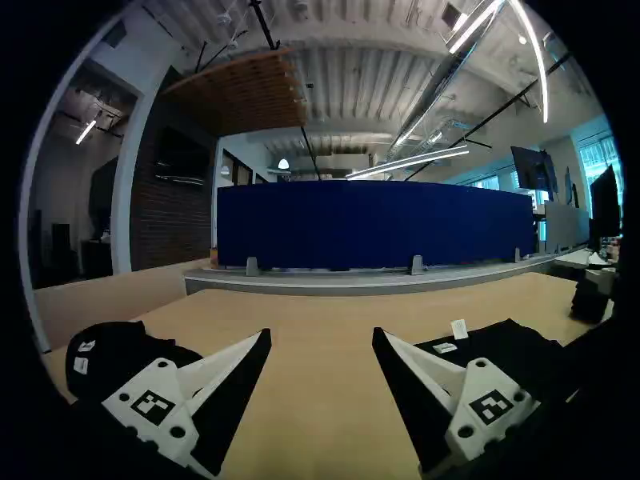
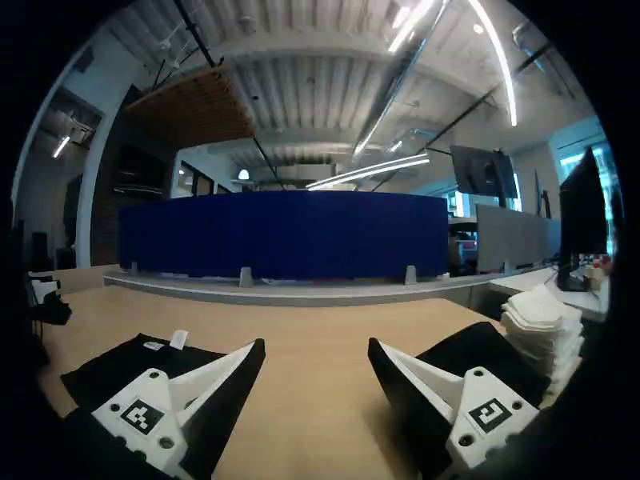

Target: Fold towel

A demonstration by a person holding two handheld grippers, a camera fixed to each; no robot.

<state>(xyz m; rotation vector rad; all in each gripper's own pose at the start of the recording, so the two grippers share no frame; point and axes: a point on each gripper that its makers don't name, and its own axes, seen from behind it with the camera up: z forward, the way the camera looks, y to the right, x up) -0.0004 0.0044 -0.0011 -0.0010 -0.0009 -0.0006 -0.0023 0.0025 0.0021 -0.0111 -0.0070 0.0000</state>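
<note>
Left gripper view: you get a brick wall (image 1: 172, 220) at far left and a rumpled black towel (image 1: 120, 348) with white tags at near left on the wooden table (image 1: 320, 312). Right gripper view: you get a stack of white folded cloths (image 2: 544, 328) at the right table edge, a dark monitor (image 2: 580, 216) behind it, and a black cloth (image 2: 480, 348) just beside the stack on its left. Both views carry the blue partition (image 1: 376, 224) across the far side. Your left gripper (image 1: 321, 331): fingers spread wide, nothing pinched. Your right gripper (image 2: 316, 342): likewise spread wide, holding nothing. Towel positions, left gripper view: a flat tagged towel (image 1: 504, 344) lies to the right, its near edge hidden behind the right finger; the rumpled black towel sits behind the left finger. Whether either touches a finger cannot be told. Right gripper view: a flat black towel with a white tag (image 2: 136, 360) lies to the left behind the left finger, and the black cloth lies behind the right finger. In each view the gap between the fingertips is over bare wood, with dark fabric off to both sides.
</note>
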